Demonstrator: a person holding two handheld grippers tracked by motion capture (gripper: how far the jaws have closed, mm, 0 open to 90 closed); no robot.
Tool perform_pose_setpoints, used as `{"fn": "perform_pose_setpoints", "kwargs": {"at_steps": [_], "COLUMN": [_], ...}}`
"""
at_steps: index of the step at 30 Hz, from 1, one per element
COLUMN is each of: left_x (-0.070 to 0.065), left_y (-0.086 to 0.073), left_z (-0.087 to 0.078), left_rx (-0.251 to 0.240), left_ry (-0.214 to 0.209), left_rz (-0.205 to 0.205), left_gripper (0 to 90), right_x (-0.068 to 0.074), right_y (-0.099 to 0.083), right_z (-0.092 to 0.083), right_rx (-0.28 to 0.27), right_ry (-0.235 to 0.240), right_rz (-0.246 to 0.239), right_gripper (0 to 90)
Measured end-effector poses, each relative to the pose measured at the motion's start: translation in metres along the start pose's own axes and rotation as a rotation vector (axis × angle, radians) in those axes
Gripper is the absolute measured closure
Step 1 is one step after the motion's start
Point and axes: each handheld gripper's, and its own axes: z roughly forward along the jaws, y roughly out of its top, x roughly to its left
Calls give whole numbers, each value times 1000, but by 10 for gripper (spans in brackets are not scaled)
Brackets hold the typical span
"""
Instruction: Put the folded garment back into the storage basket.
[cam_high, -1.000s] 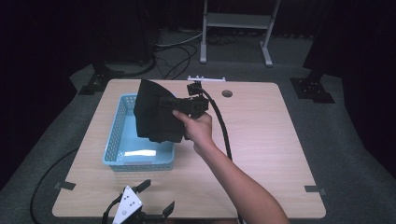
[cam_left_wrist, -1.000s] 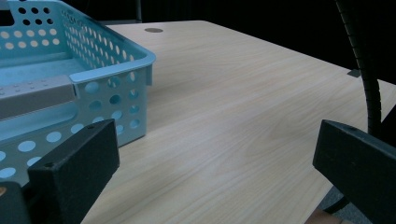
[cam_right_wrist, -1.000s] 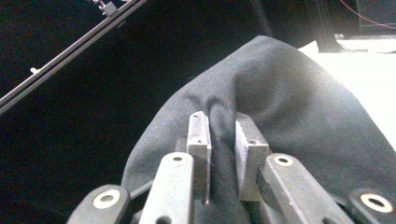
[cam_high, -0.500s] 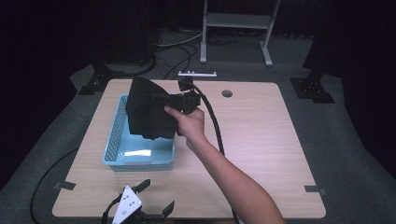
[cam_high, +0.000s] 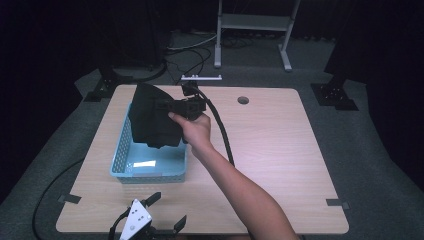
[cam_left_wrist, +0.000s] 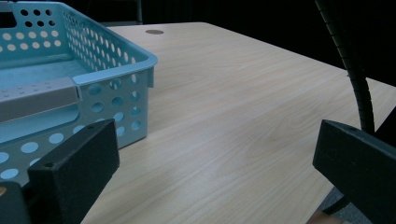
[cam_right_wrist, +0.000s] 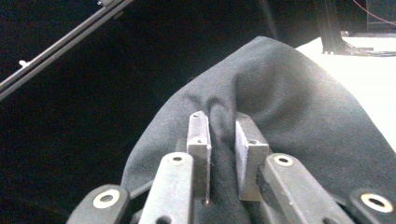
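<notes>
Right tongs (cam_right_wrist: 219, 154) clenched on a pinched fold of black cloth (cam_high: 152, 120), held up over the far end of the blue basket (cam_high: 150, 172) near the tabletop's left edge. Left tongs (cam_high: 150, 227) released, nothing between them, resting at the near edge. Judged: lower the cloth well inside the basket walls before letting go, so no hem drapes over the rim. Light wood tabletop (cam_high: 280, 135), grommet hole near the far edge; dark room, grey carpet, metal stand behind.
</notes>
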Motion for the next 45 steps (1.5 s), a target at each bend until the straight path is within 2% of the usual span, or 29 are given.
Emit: {"fn": "perform_pose_setpoints", "kwargs": {"at_steps": [21, 45], "left_x": [0, 1], "left_y": [0, 0], "left_z": [0, -1], "left_rx": [-3, -8], "left_ry": [2, 4], "left_rz": [-3, -9], "left_gripper": [0, 0], "right_x": [-19, -28], "right_y": [-13, -25], "right_z": [25, 45], "right_rx": [47, 79], "right_ry": [-34, -44], "right_rz": [26, 39], "right_gripper": [789, 789]}}
